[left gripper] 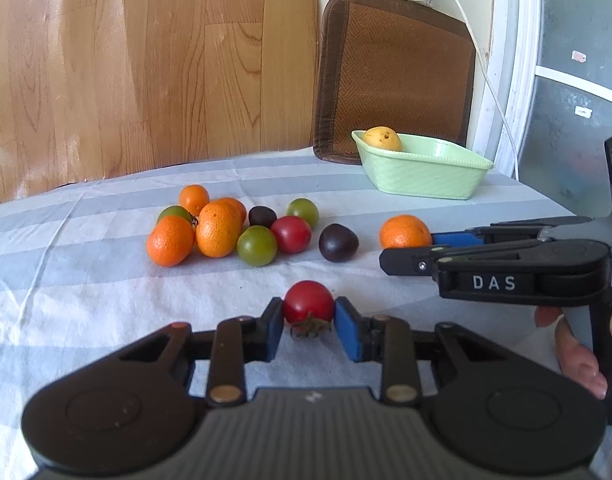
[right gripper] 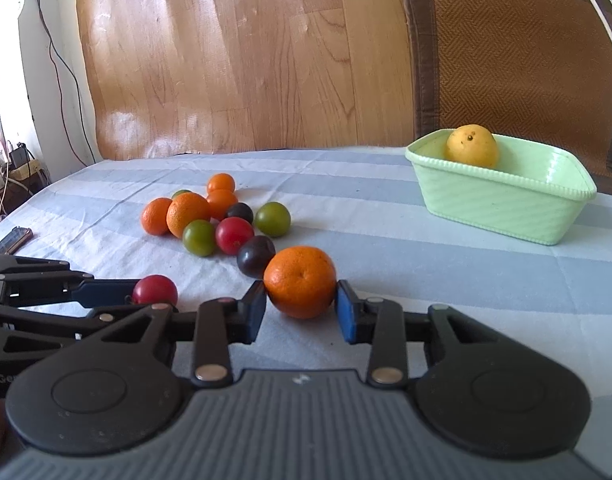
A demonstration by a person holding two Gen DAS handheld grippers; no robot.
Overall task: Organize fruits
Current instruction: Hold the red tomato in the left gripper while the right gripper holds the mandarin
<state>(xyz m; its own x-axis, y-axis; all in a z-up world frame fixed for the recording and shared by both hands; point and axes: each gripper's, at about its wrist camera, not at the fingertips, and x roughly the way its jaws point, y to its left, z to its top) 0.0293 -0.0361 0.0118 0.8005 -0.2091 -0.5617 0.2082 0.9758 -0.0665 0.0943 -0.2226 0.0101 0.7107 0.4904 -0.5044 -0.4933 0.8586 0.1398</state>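
My left gripper [left gripper: 308, 316] is shut on a red tomato [left gripper: 308, 302] low over the cloth; its stem points toward me. My right gripper [right gripper: 301, 306] is shut on an orange [right gripper: 300, 281], also seen in the left wrist view [left gripper: 404, 232]. A pile of oranges [left gripper: 218, 229], green, red and dark fruits [left gripper: 338, 242] lies on the cloth beyond. A light green basket [left gripper: 425, 168] at the far right holds one yellow fruit [left gripper: 382, 138]; it also shows in the right wrist view [right gripper: 501, 196].
A blue-and-white striped cloth [left gripper: 106, 288] covers the table. A wooden panel [left gripper: 146, 60] and a brown woven cushion [left gripper: 393, 68] stand behind. A small harmonica-like object [right gripper: 12, 240] lies at the table's left edge. Cables hang at left.
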